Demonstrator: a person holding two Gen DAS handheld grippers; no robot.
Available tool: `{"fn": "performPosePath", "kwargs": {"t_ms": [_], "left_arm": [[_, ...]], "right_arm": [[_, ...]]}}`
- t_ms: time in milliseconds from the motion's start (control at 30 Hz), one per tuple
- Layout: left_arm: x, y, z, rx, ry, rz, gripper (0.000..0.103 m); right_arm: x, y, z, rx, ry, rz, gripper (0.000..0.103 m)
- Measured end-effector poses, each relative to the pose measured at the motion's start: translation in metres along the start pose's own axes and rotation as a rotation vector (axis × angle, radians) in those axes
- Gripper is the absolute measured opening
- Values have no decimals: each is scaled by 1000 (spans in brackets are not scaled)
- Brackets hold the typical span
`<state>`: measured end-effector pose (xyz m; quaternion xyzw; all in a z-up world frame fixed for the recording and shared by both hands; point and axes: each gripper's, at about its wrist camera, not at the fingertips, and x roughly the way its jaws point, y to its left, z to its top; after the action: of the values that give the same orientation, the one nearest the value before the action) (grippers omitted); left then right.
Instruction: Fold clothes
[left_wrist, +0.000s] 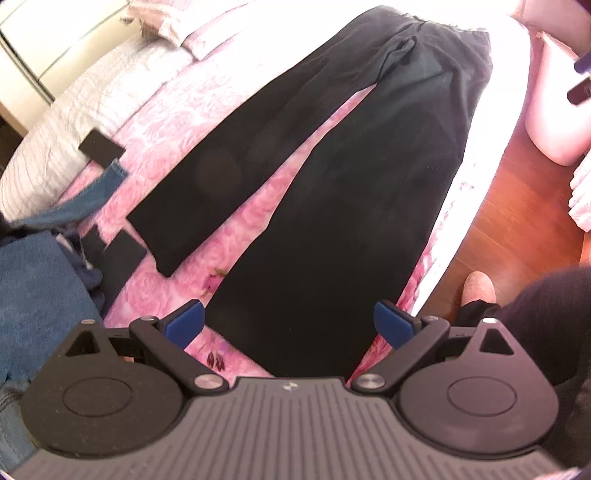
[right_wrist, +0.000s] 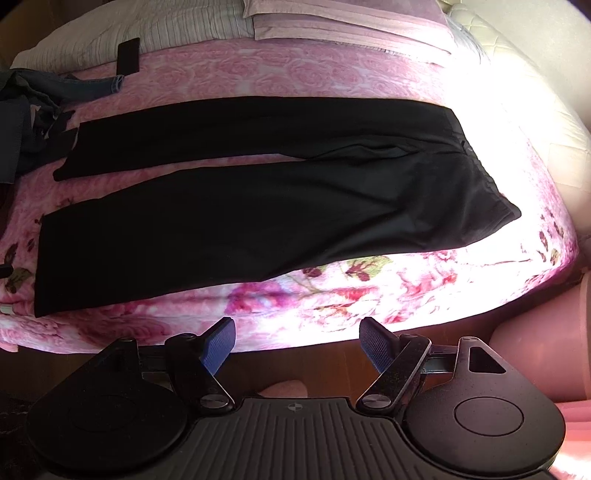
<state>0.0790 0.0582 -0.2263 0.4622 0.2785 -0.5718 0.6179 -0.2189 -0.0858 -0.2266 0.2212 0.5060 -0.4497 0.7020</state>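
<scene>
A pair of black trousers (right_wrist: 258, 206) lay spread flat on a bed covered by a pink rose-patterned blanket (right_wrist: 295, 77), the cloth plain, dark and mostly smooth, with a few soft creases gathered near the crotch and waistband. In the right wrist view the waistband lay toward the right, near the sunlit edge of the bed, and the two legs ran leftward with a narrow strip of pink blanket showing between them; the nearer leg looked broader and its hem ended close to the blanket's left side. In the left wrist view the same trousers (left_wrist: 332, 192) ran away from the camera, hems near and waistband far. The left gripper (left_wrist: 289, 320) hung over the near leg's hem with its blue pads spread wide apart and nothing between them. The right gripper (right_wrist: 297, 341) stood at the bed's side edge, its jaws likewise parted and empty, clear of the cloth. Blue denim clothes (left_wrist: 40, 291) were heaped beyond the hems, and a dark flat rectangular object (right_wrist: 128, 55) rested near the striped bedding at the far side.
</scene>
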Motion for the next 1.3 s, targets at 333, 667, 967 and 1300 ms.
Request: {"fn": "performPosePath", "kwargs": {"t_ms": [333, 667, 967, 1300], "left_arm": [[54, -111, 20, 176, -12, 18, 79], [149, -196, 55, 166, 148, 221, 56], [179, -193, 49, 285, 189, 382, 48], [183, -187, 71, 176, 240, 379, 6]], "right_arm": [[39, -107, 6, -260, -130, -106, 77], [166, -218, 51, -587, -140, -6, 53], [222, -258, 60, -685, -92, -21, 53], [273, -315, 36, -941, -99, -192, 53]]}}
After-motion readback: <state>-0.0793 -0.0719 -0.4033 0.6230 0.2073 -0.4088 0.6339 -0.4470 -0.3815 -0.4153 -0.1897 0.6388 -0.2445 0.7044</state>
